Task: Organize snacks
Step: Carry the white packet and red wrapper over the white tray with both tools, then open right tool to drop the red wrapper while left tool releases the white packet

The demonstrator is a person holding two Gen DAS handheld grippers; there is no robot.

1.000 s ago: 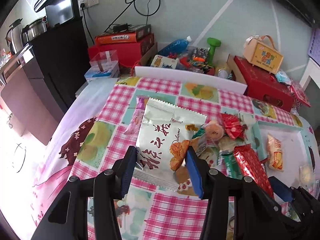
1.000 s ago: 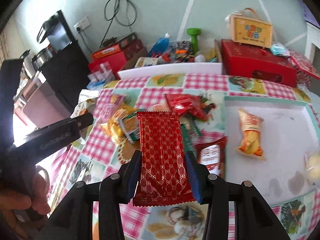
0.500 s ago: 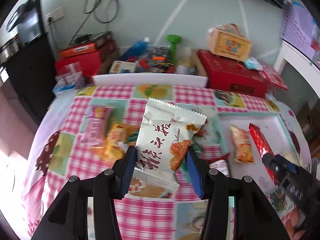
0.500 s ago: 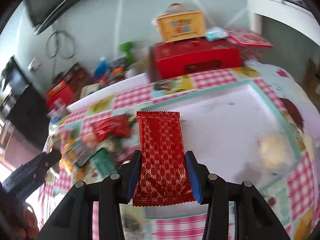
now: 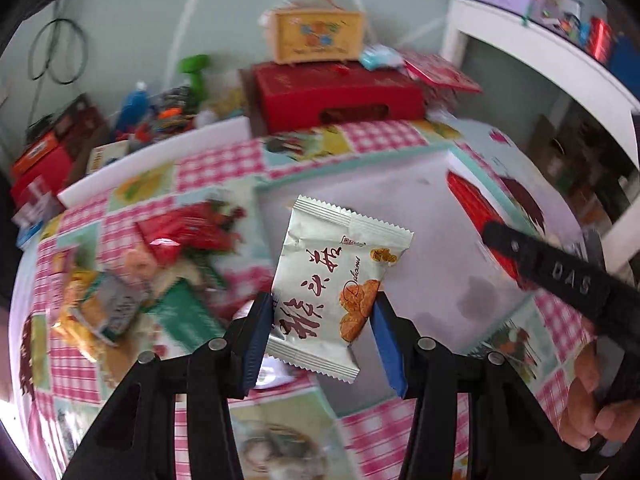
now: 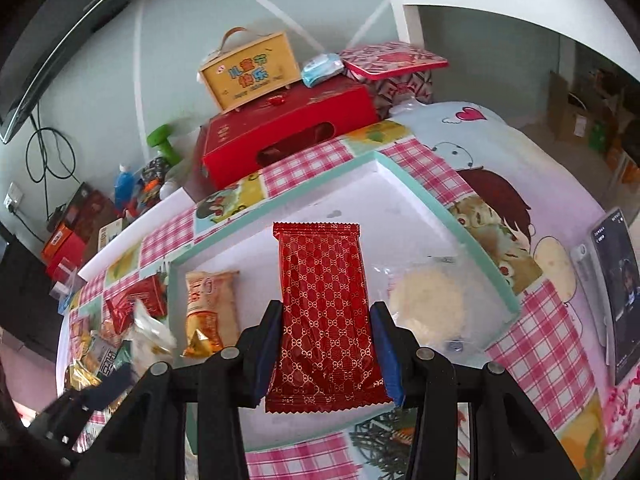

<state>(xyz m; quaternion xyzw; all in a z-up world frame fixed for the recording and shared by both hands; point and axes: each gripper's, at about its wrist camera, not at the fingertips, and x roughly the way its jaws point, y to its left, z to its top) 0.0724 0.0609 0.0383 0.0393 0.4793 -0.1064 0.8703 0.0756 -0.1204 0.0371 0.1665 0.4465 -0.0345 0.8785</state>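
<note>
Both grippers have swung right from the snack pile to the white tray. The right gripper clenches the red packet, long axis pointing away, directly above the tray. The left gripper grasps the biscuit packet over the tray's left edge.

Both views are brightly daylit, with fisheye bending and black vignetting at the corners. Motion blur is seen over the snack pile in the left view; the right view is sharp.
</note>
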